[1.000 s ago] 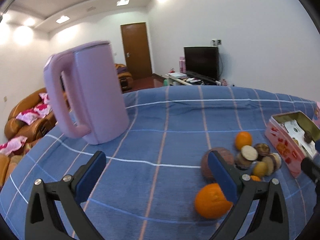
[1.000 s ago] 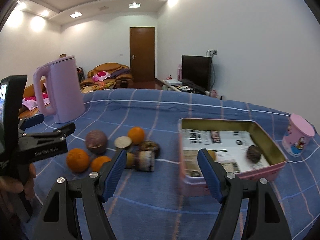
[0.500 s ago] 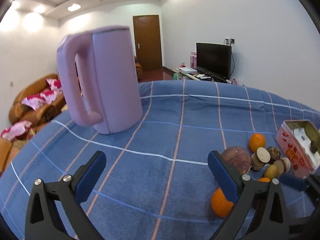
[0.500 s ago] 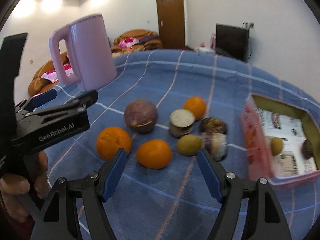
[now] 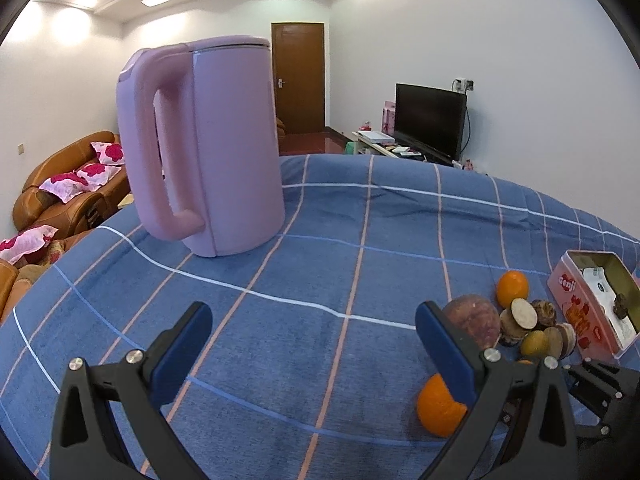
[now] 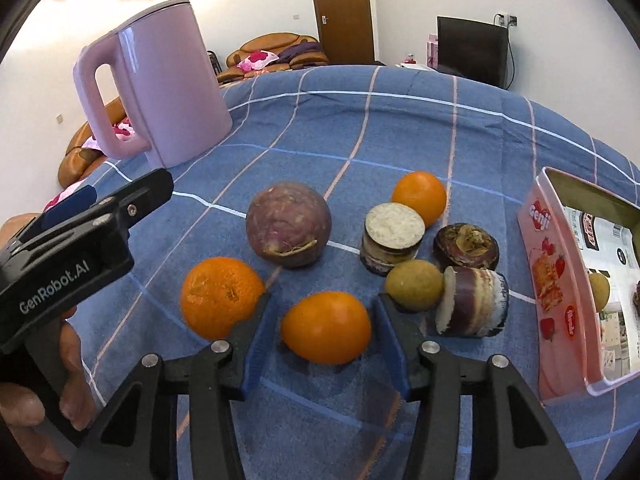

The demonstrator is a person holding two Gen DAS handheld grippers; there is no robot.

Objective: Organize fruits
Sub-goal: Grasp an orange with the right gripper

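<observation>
Since half a second ago, both claws have advanced: the kettle looms larger on the left, and the right claw has dropped around a fruit.

Left wrist view: the left claw [image 5: 312, 336] hangs spread wide and empty above the blue checked desk [image 5: 360, 240], the pink kettle [image 5: 208, 148] well ahead.

Right wrist view: the right claw [image 6: 322, 320] stands spread, its pads flanking the smooth orange [image 6: 326, 328] without touching it. Close evenly on its widest part; the rough orange [image 6: 220, 296] and the small brown fruit [image 6: 414, 285] crowd either finger. This orange is glossy, round and unblemished, resting near the pink tin [image 6: 556, 280].
</observation>
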